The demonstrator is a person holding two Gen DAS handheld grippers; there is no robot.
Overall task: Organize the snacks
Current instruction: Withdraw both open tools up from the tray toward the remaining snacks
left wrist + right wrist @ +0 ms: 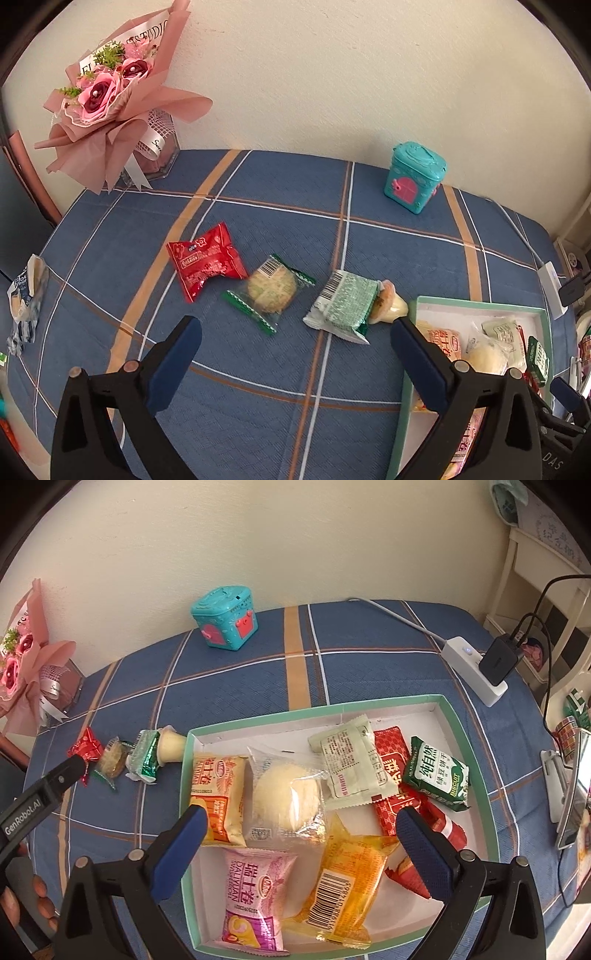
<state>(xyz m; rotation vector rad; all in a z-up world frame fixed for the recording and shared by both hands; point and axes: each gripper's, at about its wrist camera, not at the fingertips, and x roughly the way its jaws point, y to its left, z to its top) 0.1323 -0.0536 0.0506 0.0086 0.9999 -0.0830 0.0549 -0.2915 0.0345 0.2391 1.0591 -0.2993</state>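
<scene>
On the blue plaid cloth lie a red snack packet (pixel 206 260), a clear-wrapped round biscuit (pixel 270 290), a green foil packet (pixel 343 304) and a small jelly cup (pixel 391 307). My left gripper (pixel 295 354) hangs open above the cloth just in front of them, nothing between its fingers. The green-rimmed white box (pixel 476 760) holds several packets, among them a wrapped bun (pixel 286 799), a pink roll packet (pixel 256 895) and an orange packet (pixel 345 880). My right gripper (pixel 301 845) stands open over the box, empty.
A teal toy box (pixel 413 177) stands at the back by the wall. A pink bouquet (pixel 110 96) fills the back left corner. A power strip with a charger (pixel 480 668) lies right of the box. A blue-white packet (pixel 24 295) lies at the left edge.
</scene>
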